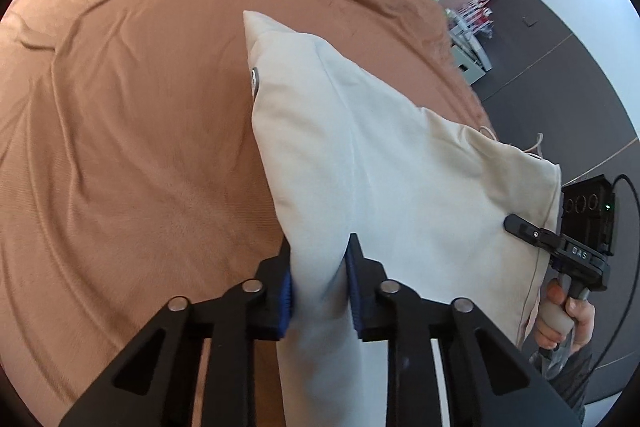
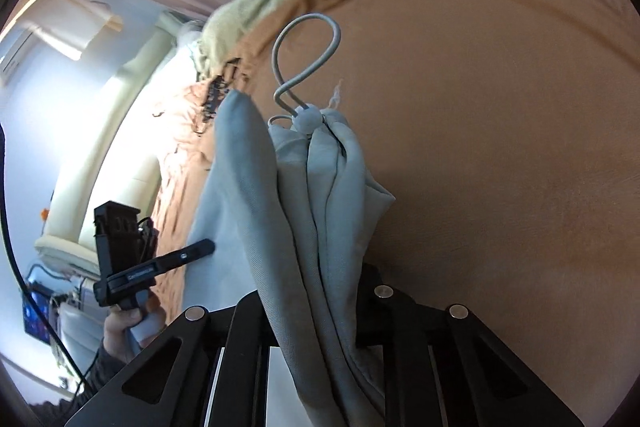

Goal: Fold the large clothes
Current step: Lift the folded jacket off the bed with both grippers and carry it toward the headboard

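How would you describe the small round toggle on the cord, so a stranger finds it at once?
Start from the orange bedspread. Above it hangs the pale garment, shut in both grippers. At its bunched top sits the round grey toggle, the only bead there, under a looped cord.

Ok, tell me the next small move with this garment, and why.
Probably lower both grippers together to lay the pale garment flat on the brown bedspread. The left gripper pinches one edge, the right gripper clamps the bunched drawstring end, and the cloth hangs between them above the bed, not yet spread.
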### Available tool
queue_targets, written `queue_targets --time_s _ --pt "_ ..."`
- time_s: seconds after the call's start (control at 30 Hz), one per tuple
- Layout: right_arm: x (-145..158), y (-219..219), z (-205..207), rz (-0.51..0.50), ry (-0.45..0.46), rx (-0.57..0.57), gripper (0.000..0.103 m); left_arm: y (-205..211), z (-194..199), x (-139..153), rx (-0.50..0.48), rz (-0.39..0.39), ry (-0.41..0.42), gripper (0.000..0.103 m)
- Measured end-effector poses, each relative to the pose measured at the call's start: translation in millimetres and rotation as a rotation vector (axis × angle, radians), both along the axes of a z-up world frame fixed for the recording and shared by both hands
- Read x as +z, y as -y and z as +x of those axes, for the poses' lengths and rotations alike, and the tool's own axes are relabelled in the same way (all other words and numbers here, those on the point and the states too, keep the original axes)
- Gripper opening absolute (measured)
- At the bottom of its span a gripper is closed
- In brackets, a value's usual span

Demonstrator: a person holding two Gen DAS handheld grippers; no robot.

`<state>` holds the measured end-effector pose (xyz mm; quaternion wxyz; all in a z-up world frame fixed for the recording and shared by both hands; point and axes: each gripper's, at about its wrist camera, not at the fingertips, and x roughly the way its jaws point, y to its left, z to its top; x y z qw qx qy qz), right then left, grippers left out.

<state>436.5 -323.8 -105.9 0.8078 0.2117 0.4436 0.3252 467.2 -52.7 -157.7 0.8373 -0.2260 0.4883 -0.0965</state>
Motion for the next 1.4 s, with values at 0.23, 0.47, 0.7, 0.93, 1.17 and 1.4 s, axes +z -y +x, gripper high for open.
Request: queue_targets --time_s 0.23,0.47,0.7,0.93,1.17,1.4 --pt "52.9 -11.8 -60.4 0.001 0.118 -0.028 0.014 1.4 -46.3 51.0 0.01 -0.012 0.121 0.017" --pt "98.9 -12.5 -122.3 0.01 0.222 -0.052 0.014 7.9 -88.0 98.6 0.021 -0.017 0.217 0.014" --pt "147.3 -12.2 -181.5 0.021 0.325 -0.043 0.014 2.8 -135.4 151.2 0.048 -0.029 0.332 0.013" --pt "192.3 -34.1 -227.3 0.021 0.423 -0.02 0.014 -16.7 -178.6 202.0 0.074 -0.029 0.435 0.013" --pt "230.7 -73.9 -267.8 0.025 0.507 0.021 0.014 -53.9 -234.5 249.3 0.117 -0.011 0.524 0.013" --pt "252.4 -117.2 -311.5 0.035 0.559 0.076 0.014 -91.1 -299.1 283.7 0.16 0.023 0.593 0.013"
